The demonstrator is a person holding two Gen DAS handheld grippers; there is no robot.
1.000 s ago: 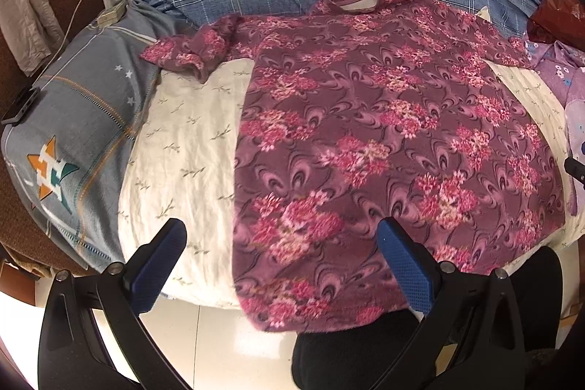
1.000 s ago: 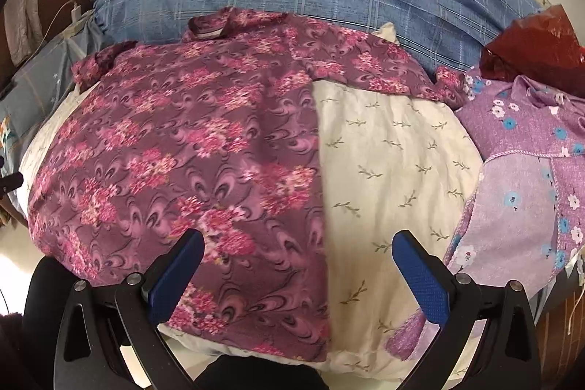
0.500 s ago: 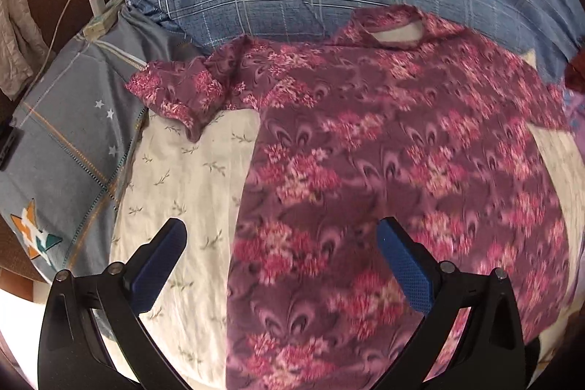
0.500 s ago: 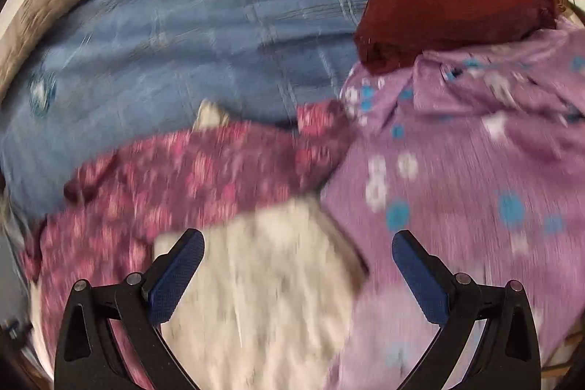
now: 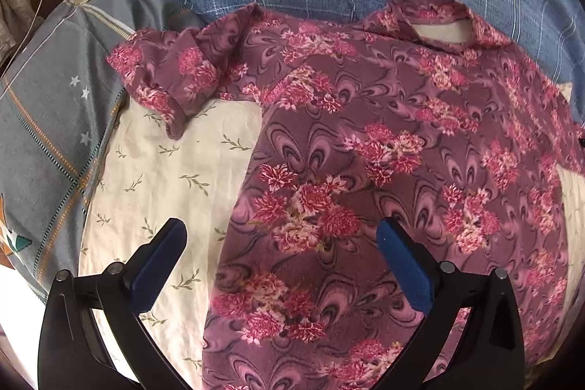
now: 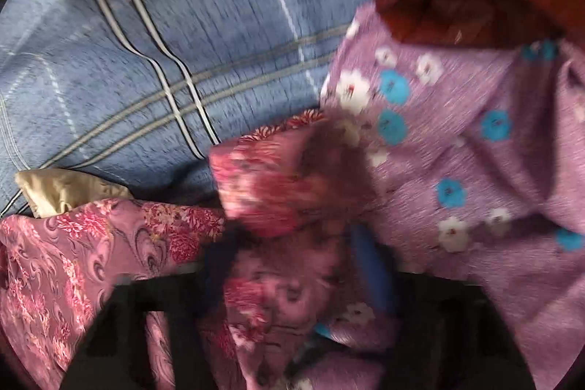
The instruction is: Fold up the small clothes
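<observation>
Under left hand-held gripper point(image 5: 281, 236): floral shirt point(image 5: 384, 170) | spread | right point(image 6: 296, 265) pinching its sleeve

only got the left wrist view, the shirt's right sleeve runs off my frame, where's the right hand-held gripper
Observer: The right hand-held gripper is at that sleeve, with the fabric bunched between its jaws.
Operator: clamped on it?
Observer: Cannot tell. The right wrist view is blurred, and the jaws stand only partly closed around the fabric.
Operator: anything next to the sleeve
Observer: A lilac garment with blue and white flowers lies against it on the right.
</observation>
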